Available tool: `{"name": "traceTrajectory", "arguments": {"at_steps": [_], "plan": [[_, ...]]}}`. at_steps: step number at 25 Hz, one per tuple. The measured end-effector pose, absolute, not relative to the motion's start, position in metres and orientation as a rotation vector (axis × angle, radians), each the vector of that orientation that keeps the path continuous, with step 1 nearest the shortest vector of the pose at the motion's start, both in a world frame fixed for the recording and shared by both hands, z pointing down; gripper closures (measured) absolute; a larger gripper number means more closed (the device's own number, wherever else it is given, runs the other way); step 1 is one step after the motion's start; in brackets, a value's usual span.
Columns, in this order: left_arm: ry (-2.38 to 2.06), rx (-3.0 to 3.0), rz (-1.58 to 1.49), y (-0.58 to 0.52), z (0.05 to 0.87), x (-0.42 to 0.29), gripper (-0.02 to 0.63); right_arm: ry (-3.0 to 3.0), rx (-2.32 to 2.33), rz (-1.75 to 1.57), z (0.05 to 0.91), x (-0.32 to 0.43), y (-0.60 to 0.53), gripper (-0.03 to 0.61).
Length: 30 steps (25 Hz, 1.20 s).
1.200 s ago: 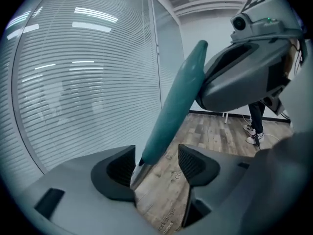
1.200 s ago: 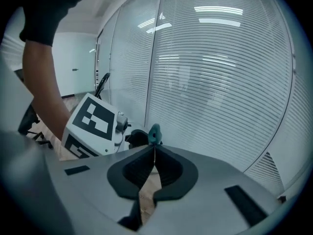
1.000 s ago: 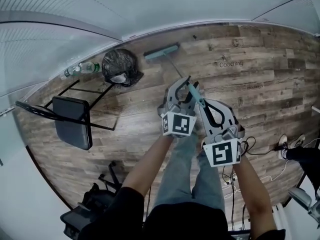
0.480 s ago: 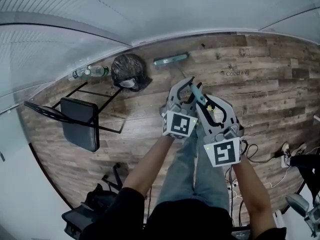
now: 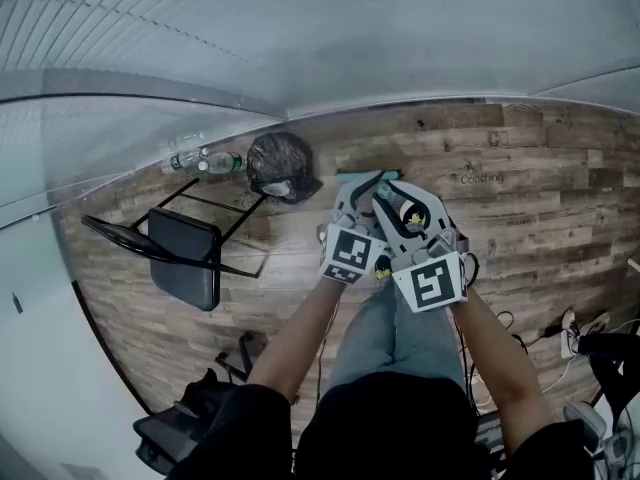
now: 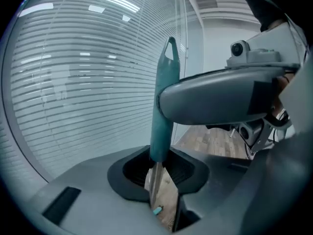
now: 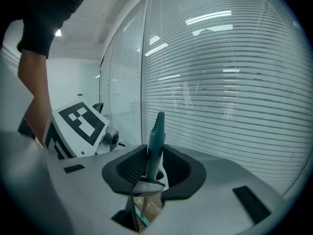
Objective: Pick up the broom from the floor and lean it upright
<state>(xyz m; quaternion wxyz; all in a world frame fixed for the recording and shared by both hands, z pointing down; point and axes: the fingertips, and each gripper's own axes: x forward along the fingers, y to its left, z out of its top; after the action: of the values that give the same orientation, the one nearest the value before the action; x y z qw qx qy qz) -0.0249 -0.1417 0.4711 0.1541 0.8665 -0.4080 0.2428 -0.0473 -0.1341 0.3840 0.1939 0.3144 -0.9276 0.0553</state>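
Observation:
The broom stands nearly upright, its teal head (image 5: 347, 174) on the wood floor by the glass wall. Its teal handle (image 5: 386, 196) rises between both grippers, which are held close together. In the left gripper view the handle (image 6: 164, 97) passes through my left gripper (image 6: 161, 180). Those jaws are closing, and floor still shows beside the silver shaft. My right gripper (image 7: 154, 173) has the handle's tip (image 7: 155, 136) between its opening jaws, with gaps on both sides. In the head view my left gripper (image 5: 362, 180) sits just left of my right gripper (image 5: 392, 186).
A black bin bag (image 5: 280, 166) and plastic bottles (image 5: 200, 160) lie by the wall on the left. A black folding chair (image 5: 185, 258) stands further left. Cables (image 5: 500, 318) trail on the floor at the right, and a dark bag (image 5: 200, 408) lies at the lower left.
Both grippers have moved toward the wall and upward along the handle. The handle now stands much steeper, and the broom head shows right at the gripper tips instead of far ahead.

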Motion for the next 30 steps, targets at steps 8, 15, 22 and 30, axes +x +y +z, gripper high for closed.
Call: {"name": "traceTrajectory", "arguments": {"at_steps": [8, 15, 22, 30], "plan": [[-1.249, 2.403, 0.617, -0.222, 0.479, -0.043, 0.515, -2.648, 0.866, 0.256, 0.395, -0.067, -0.219, 0.472], [-1.204, 2.350, 0.578, -0.272, 0.491, -0.054, 0.515, -2.608, 0.891, 0.283, 0.408, -0.081, -0.276, 0.472], [-1.127, 2.329, 0.529, -0.301, 0.504, -0.078, 0.517, -2.561, 0.889, 0.295, 0.422, -0.108, -0.310, 0.472], [-1.104, 2.339, 0.516, -0.320, 0.511, -0.102, 0.517, -2.517, 0.897, 0.320, 0.431, -0.134, -0.329, 0.472]]}}
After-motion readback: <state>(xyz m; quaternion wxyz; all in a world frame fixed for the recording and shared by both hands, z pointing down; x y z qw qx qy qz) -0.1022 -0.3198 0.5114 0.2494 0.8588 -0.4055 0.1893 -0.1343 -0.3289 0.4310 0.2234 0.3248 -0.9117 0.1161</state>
